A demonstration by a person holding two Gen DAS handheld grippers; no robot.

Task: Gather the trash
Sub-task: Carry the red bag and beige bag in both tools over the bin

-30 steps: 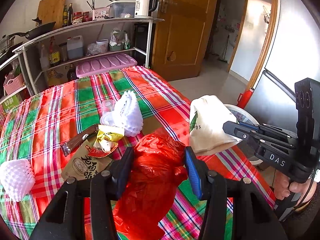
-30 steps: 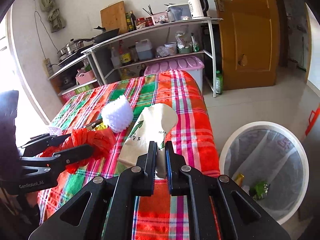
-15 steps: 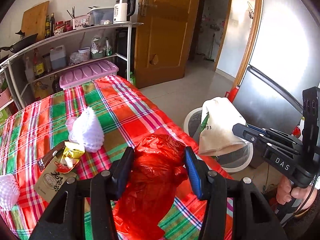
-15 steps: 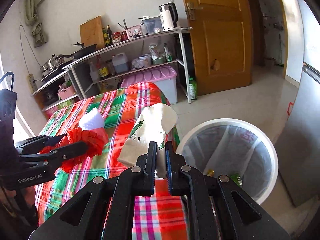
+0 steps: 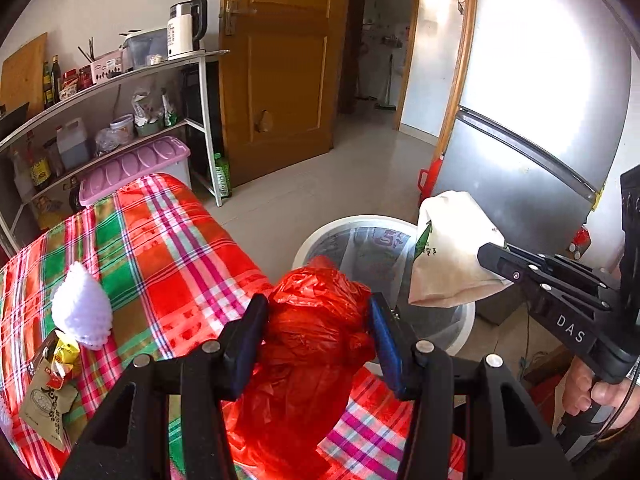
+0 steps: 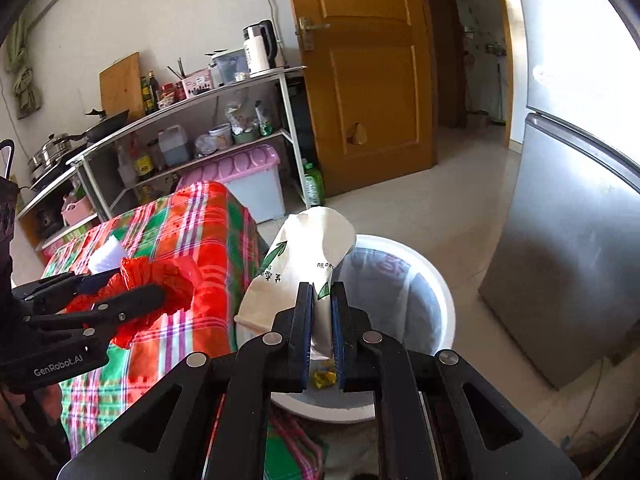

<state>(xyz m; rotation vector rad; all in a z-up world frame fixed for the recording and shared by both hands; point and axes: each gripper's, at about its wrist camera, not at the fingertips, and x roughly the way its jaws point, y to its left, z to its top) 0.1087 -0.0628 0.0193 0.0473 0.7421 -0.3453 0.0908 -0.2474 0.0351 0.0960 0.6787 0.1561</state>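
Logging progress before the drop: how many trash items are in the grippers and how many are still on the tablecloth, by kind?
Bags held in grippers: 2 (red plastic bag, white paper bag)
White foam nets on the cloth: 1
Food wrappers on the cloth: 2 (yellow, brown)
Total: 5

Two fisheye wrist views, each looking forward and down along its own black fingers from close behind. Left view facing right across the plaid table (image 5: 160, 248) toward the white bin (image 5: 352, 228). Shared: bin (image 6: 432, 280), table edge (image 6: 192, 220), far shelving (image 6: 192, 96).
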